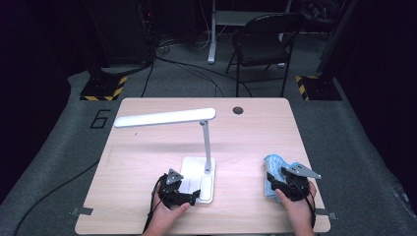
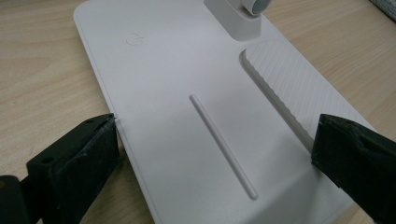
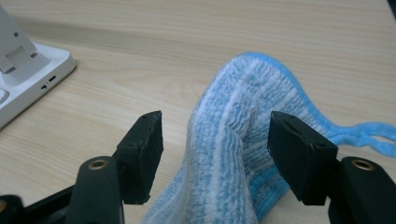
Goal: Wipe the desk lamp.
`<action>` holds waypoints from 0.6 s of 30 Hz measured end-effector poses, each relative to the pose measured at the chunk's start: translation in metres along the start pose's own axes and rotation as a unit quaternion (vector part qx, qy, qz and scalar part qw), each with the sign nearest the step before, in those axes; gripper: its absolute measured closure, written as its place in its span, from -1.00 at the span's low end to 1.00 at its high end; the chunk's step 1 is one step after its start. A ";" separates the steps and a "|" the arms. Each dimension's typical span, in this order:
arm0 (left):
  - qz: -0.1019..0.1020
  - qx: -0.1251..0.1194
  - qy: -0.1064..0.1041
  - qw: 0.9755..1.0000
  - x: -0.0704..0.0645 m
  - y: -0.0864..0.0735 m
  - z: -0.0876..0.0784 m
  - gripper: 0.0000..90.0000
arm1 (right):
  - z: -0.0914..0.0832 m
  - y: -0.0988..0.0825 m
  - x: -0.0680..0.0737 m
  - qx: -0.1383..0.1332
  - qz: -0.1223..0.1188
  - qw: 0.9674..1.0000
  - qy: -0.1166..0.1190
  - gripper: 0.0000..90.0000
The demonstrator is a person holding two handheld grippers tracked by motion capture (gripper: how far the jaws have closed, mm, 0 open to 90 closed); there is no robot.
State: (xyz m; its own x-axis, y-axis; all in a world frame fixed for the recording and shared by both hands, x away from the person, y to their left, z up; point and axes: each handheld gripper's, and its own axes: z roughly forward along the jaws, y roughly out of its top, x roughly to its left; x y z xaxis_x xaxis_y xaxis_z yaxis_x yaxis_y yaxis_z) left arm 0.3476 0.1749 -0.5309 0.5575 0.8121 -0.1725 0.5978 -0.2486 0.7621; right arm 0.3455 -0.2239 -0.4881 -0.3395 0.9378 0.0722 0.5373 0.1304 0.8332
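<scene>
Your left hand-held gripper [image 1: 193, 195] sits at the near edge of the bench [image 1: 147, 147], a little left of centre, with its jaws straddling the white base [image 2: 187, 116] of the desk lamp [image 1: 167, 117]. In the left gripper view one jaw stands against the base's left edge and the other over the ribbed pad at its right side; they appear to be bracing the base, though I cannot tell for sure that both pads press on it. Your left hand [image 1: 167, 216] comes in low from the near edge, wrist flat, with the gripper pointing to the right along the bench.

Further right, the blue-and-white striped cloth [image 3: 243, 140] lies bunched near the near right corner of the bench, well apart from the lamp base. Your right hand-held gripper [image 3: 215, 140] is released: its jaws stand wide on either side of a raised fold of the cloth, and neither pad pinches it. Your right hand [image 1: 297, 206] comes in from the near edge, with the gripper aimed away from you and tilted down onto the cloth.

By my reading, the lamp is steadied and the cloth is set down or not yet gripped. If wiping the lamp is the job, what remains is to close on that fold and carry it over to the lamp.
</scene>
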 end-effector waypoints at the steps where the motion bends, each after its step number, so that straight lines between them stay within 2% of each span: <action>1: -0.002 0.000 0.000 1.000 0.000 0.000 0.000 -0.98 | -0.002 0.001 0.000 -0.006 -0.004 1.000 -0.003 -0.22; 4: -0.002 0.000 0.000 1.000 0.000 0.000 0.000 -0.98 | -0.006 0.003 0.002 -0.020 -0.003 1.000 -0.007 -0.22; 5: -0.003 0.000 0.000 1.000 0.000 0.000 0.000 -0.98 | -0.011 0.005 0.006 -0.038 0.004 0.999 0.000 -0.22; 9: -0.002 0.001 0.000 1.000 0.000 0.000 0.000 -0.98 | -0.019 0.009 0.014 -0.064 -0.005 0.998 0.002 -0.22; 11: -0.003 0.000 0.000 1.000 0.000 0.000 0.000 -0.98 | -0.020 0.009 0.018 -0.068 -0.013 0.998 0.003 -0.21; 13: 0.005 0.007 0.000 1.000 0.001 0.000 -0.001 -0.98 | -0.017 0.009 0.024 -0.064 -0.017 0.998 0.010 -0.21; 14: -0.003 0.001 0.000 1.000 0.000 0.000 0.000 -0.98 | -0.016 0.009 0.026 -0.059 -0.017 0.998 0.013 -0.21; 15: 0.005 0.007 -0.001 1.000 0.001 0.000 -0.001 -0.98 | -0.014 0.008 0.028 -0.055 -0.021 0.998 0.020 -0.20; 16: -0.005 -0.001 0.000 1.000 0.000 0.000 0.000 -0.98 | -0.013 0.008 0.030 -0.051 -0.022 0.998 0.021 -0.19; 17: 0.004 0.006 0.000 1.000 0.001 0.000 -0.001 -0.98 | -0.011 0.008 0.032 -0.048 -0.025 0.998 0.029 -0.18; 18: -0.004 0.000 0.000 1.000 0.000 0.000 0.000 -0.98 | -0.009 0.008 0.034 -0.043 -0.030 0.998 0.032 -0.18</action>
State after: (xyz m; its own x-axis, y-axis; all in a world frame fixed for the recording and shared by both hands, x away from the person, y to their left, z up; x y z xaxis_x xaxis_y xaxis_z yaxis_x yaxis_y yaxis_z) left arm 0.3471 0.1748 -0.5309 0.5521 0.8144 -0.1787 0.6027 -0.2417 0.7605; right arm 0.3307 -0.1941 -0.4742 -0.4181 0.9068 0.0536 0.4473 0.1541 0.8810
